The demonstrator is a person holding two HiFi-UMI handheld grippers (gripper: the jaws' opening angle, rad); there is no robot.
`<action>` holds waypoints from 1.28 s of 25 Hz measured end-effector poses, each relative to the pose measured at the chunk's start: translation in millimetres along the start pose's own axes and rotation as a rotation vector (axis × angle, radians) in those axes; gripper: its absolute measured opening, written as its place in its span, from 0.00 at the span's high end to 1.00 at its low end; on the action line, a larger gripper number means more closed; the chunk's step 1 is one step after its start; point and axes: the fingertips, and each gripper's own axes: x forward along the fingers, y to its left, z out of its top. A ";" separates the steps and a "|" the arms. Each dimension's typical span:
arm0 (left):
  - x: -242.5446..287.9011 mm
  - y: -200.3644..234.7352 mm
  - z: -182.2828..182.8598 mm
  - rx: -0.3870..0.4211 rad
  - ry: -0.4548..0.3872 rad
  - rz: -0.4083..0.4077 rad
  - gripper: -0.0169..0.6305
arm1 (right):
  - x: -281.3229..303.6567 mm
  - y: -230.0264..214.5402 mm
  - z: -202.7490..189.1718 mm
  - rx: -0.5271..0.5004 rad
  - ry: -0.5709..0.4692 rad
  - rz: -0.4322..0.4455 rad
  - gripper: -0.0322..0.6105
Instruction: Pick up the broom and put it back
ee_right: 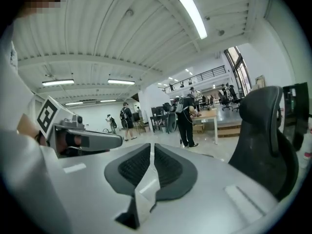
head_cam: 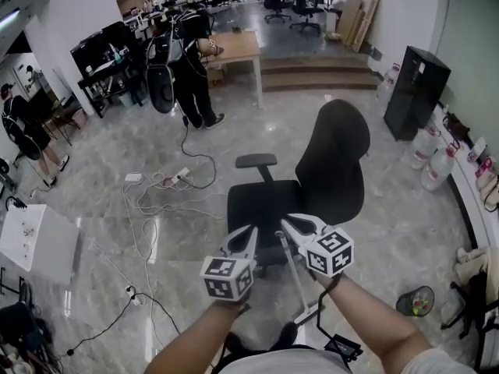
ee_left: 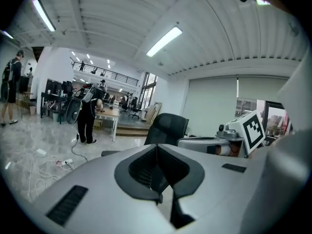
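The broom shows only as a thin pale handle that runs down from my right gripper towards the floor in front of me; its head is hidden. In the right gripper view the same pale handle lies between the pads, and the right gripper is shut on it. My left gripper is held up just left of the right one. Its jaws meet at the tips with nothing between them in the left gripper view. Both grippers hang over a black office chair.
Cables and power strips lie on the marble floor to the left. A person stands by a wooden table at the back. A black cabinet and water bottles stand at the right, a white table at the left, a bin near my right arm.
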 end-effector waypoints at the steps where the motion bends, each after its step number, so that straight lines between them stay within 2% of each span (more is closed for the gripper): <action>1: -5.2 -11.9 14.2 0.015 -0.019 -0.010 0.96 | -10.6 9.2 15.4 -0.004 -0.024 0.017 0.91; 7: -35.1 -75.5 79.2 0.075 -0.129 -0.048 0.96 | -62.9 54.1 79.4 -0.070 -0.085 0.113 0.95; 11: -57.6 -91.5 105.9 0.095 -0.156 -0.055 0.96 | -79.4 78.8 111.8 -0.107 -0.109 0.144 0.95; 19: -63.7 -90.3 95.6 0.132 -0.151 -0.058 0.96 | -78.6 92.3 112.5 -0.126 -0.130 0.148 0.95; 26: -73.2 -84.2 103.9 0.114 -0.160 -0.060 0.96 | -73.0 108.9 118.2 -0.112 -0.116 0.146 0.95; 32: -67.8 -76.5 106.9 0.115 -0.172 -0.058 0.96 | -65.4 102.1 121.0 -0.117 -0.114 0.133 0.95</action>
